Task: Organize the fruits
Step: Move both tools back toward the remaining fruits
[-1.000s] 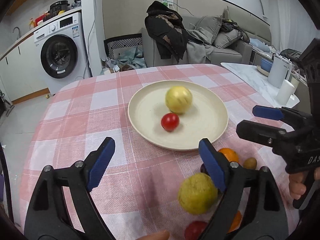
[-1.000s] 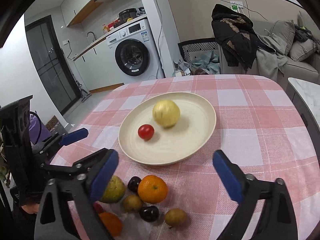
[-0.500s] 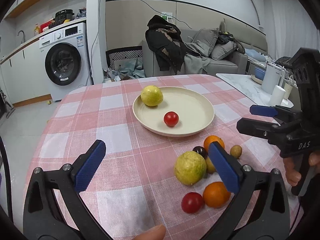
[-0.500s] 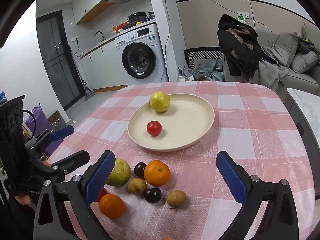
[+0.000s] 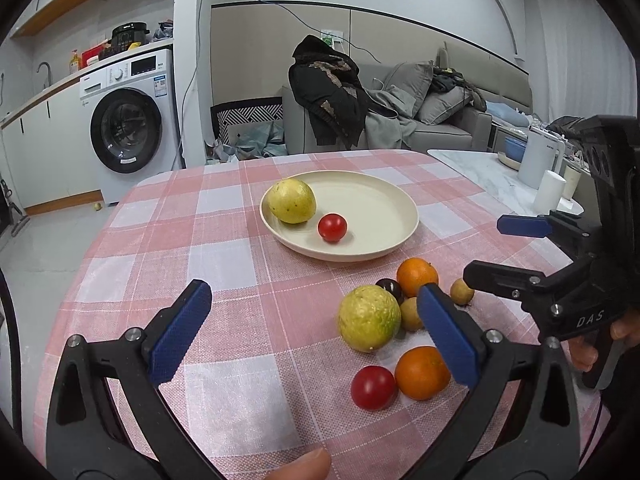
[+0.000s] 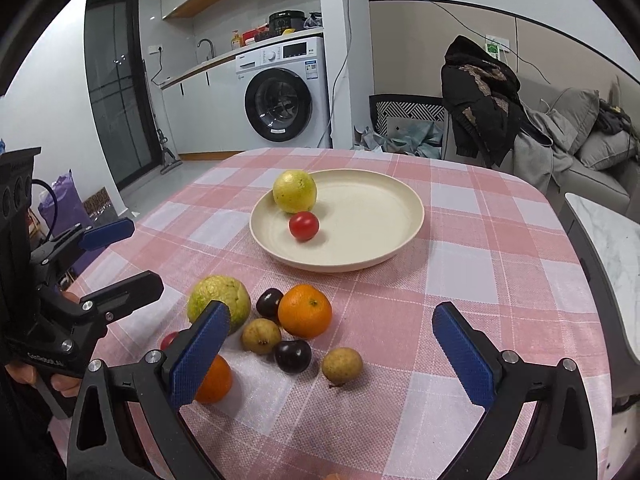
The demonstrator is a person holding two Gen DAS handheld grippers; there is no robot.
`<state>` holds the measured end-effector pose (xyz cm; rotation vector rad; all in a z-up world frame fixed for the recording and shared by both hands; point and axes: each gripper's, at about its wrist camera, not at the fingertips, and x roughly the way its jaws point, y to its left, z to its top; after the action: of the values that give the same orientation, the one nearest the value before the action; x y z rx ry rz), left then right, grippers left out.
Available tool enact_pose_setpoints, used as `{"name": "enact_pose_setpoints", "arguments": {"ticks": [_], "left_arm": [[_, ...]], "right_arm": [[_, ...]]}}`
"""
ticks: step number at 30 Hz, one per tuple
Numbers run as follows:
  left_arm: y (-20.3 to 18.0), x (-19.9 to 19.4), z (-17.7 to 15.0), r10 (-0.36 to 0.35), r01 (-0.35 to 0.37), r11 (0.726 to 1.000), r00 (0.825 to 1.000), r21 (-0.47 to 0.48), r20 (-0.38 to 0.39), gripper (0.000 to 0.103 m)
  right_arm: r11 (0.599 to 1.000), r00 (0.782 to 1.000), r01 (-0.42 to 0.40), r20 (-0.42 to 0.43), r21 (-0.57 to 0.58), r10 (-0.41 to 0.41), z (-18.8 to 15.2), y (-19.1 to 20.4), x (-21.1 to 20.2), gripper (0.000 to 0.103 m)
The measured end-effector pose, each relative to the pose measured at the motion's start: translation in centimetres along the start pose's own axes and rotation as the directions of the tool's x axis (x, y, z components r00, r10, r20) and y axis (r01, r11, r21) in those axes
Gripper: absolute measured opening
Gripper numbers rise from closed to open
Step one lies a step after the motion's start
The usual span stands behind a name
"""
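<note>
I hold both the left claw (image 5: 312, 330) and right claw (image 6: 338, 346) wide open and empty above the loose fruit beside the plate (image 6: 384, 256).

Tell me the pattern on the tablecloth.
The tablecloth is a pink and white check; the right wrist view shows it best.

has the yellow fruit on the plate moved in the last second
Yes. The yellow fruit has rolled from the middle of the plate to its left rim, beside the tomato.
</note>
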<state>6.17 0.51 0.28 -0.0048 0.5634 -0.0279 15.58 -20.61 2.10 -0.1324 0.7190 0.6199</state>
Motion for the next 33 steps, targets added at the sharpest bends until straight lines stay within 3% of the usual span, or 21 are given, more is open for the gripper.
{"name": "enact_pose_setpoints", "arguments": {"ticks": [18, 33], "left_arm": [[-1.1, 1.6, -0.2, 0.022, -0.020, 0.999, 0.999, 0.035, -0.048, 0.102], [-0.8, 2.4, -0.1, 0.037, -0.035, 0.999, 0.997, 0.036, -0.068, 0.102]], "right_arm": [[1.000, 0.996, -0.002, -0.086, 0.031, 0.005, -0.6, -0.2, 1.9, 0.103], [0.999, 0.986, 0.013, -0.169, 0.040, -0.006, 1.0, 0.0, 4.8, 0.102]]}}
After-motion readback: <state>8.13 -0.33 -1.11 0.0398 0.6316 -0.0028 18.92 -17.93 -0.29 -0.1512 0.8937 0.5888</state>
